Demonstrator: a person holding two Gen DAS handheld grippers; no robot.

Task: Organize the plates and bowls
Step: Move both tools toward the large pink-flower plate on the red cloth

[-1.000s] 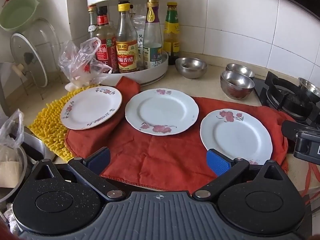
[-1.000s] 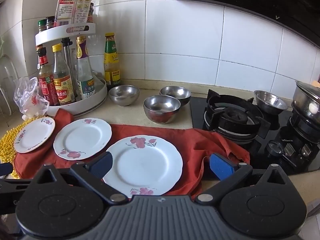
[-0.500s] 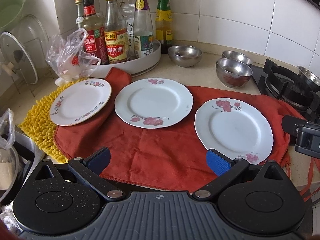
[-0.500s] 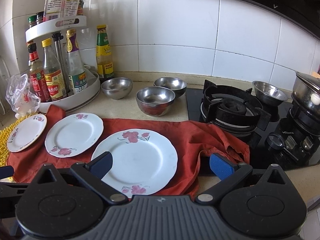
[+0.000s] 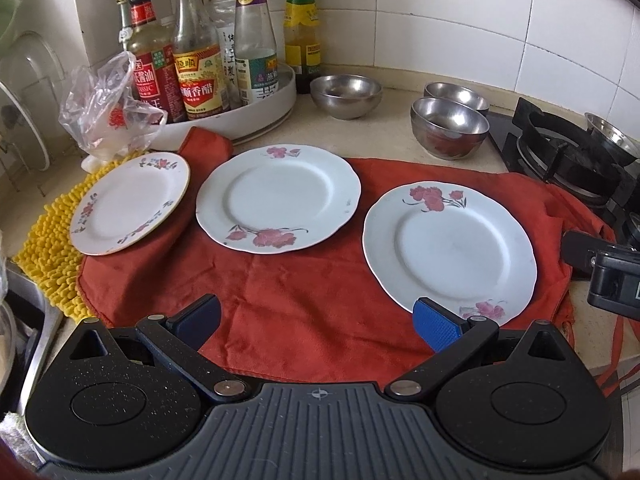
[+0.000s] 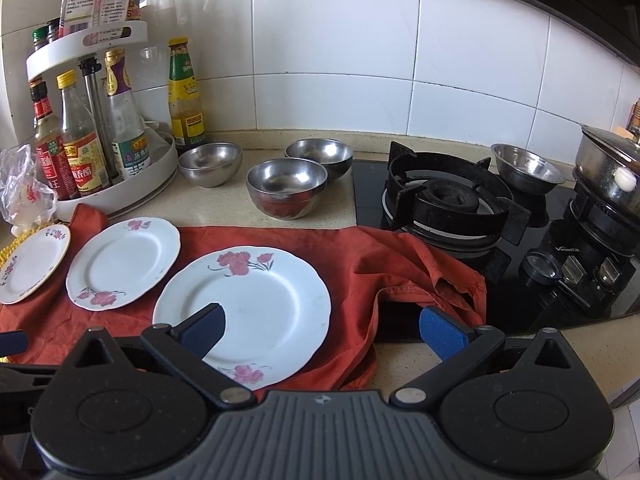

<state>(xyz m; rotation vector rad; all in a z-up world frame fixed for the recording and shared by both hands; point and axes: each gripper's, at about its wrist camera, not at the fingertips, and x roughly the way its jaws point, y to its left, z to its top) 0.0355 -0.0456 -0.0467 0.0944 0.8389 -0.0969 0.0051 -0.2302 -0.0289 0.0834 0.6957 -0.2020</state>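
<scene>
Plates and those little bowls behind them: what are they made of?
The three plates look like glazed white ceramic, glossy with printed red flowers; melamine cannot be ruled out. The bowls appear to be stainless steel: grey, shiny, mirroring their surroundings. The cloth beneath is matte, wrinkled red fabric.

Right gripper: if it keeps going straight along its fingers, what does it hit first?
Probably the large flowered plate on the red cloth. The open right gripper sits over its near right edge; beyond that comes a steel bowl. Height above the plate is unclear.
</scene>
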